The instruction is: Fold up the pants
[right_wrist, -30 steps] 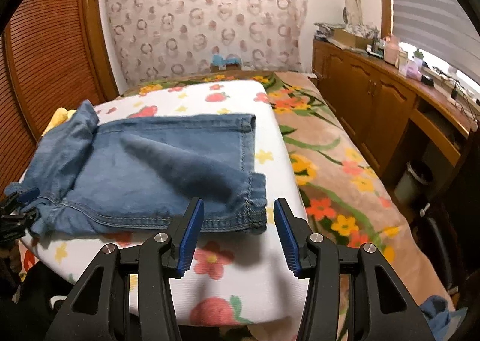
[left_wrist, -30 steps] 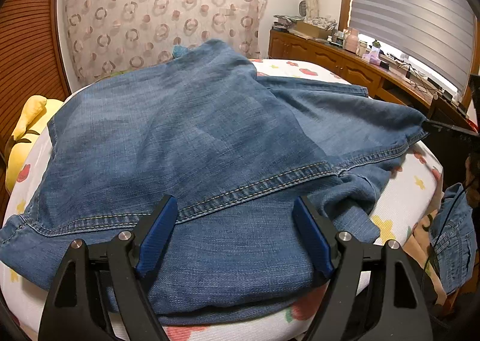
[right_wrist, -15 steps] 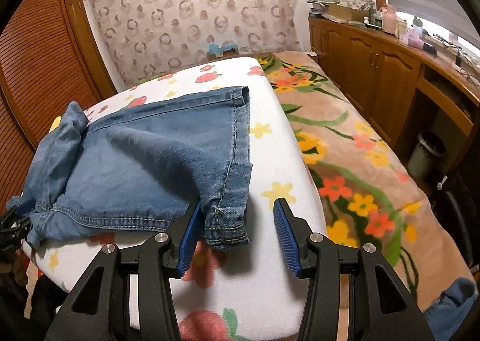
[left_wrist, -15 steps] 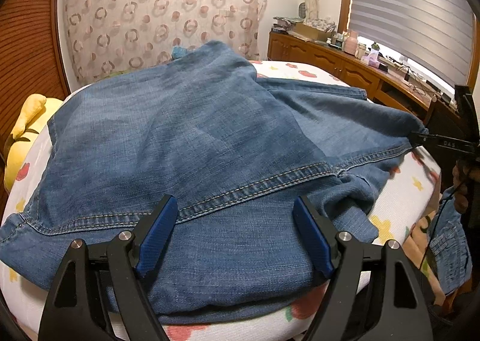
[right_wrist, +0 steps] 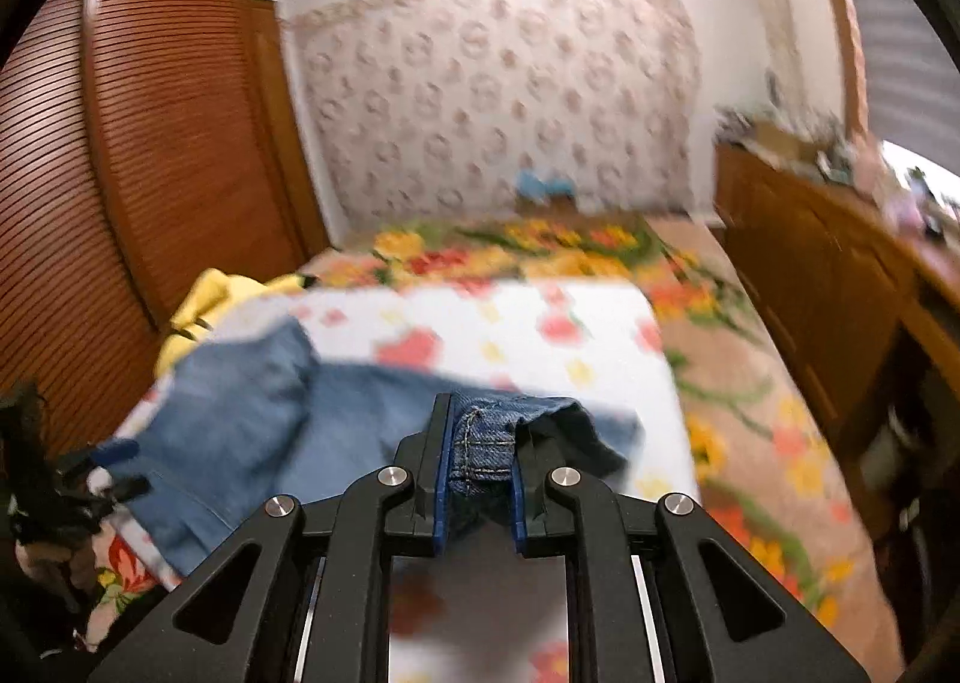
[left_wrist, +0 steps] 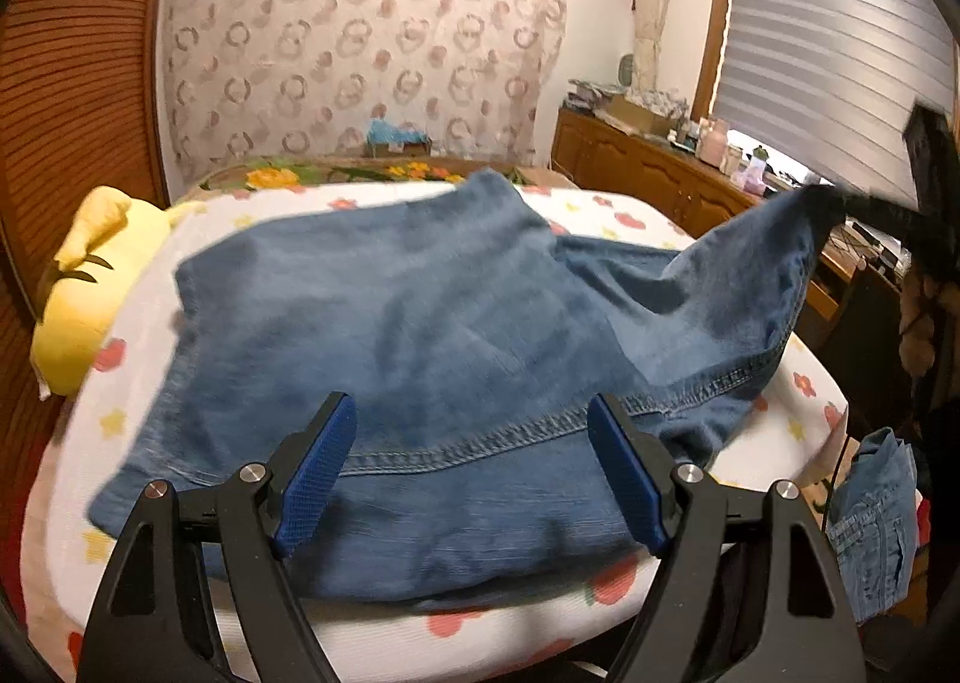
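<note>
Flowery bed [left_wrist: 804, 383] has your jeans [left_wrist: 420, 335] spread across it. Your right tool [right_wrist: 480, 473] is closing on the hem corner, lifted off the bed; your left tool [left_wrist: 474, 467] hangs wide over the near edge, holding nothing.

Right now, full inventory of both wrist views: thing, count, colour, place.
pants: 1, blue denim, spread on the bed, one corner lifted at right
floral sheet: 1, white with red and yellow flowers, under the pants
plush toy: 1, yellow, left bed edge
other denim garment: 1, blue, low right beside the bed
cabinet: 1, brown wood, right wall
left gripper: 1, black with blue fingers, open over the pants
right gripper: 1, black, fingers closing on the pants hem
</note>
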A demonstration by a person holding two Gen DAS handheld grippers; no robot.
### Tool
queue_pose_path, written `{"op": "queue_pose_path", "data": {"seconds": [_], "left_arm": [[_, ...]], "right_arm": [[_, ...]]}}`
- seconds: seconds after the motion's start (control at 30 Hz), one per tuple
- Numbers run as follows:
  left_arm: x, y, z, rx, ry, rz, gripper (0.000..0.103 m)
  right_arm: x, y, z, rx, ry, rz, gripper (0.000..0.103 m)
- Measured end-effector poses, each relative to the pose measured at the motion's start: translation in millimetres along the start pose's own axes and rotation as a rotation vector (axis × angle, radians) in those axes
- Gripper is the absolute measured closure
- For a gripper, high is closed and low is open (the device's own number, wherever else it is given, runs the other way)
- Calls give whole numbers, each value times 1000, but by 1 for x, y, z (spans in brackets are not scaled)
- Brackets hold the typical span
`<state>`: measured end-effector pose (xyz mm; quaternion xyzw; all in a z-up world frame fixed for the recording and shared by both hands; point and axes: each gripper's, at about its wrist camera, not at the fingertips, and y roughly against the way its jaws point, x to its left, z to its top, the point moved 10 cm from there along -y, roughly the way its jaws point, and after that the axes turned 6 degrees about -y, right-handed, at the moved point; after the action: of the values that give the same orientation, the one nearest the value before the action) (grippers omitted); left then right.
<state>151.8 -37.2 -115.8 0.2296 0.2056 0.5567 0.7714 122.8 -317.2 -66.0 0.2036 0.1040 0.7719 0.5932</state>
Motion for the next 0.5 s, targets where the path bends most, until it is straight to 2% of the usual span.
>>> {"op": "queue_pose_path", "data": {"seconds": [0.13, 0.23, 0.33, 0.5], "left_arm": [[14, 11, 3, -22, 9, 18, 23], [24, 16, 3, -28, 21, 31, 23], [33, 19, 2, -31, 33, 40, 23], [43, 27, -5, -36, 48, 50, 23]], "right_arm": [[65, 4, 35, -54, 84, 118, 89], [114, 4, 48, -76, 150, 195, 89], [164, -3, 51, -62, 190, 289, 89], [219, -25, 45, -1, 237, 406, 89]]}}
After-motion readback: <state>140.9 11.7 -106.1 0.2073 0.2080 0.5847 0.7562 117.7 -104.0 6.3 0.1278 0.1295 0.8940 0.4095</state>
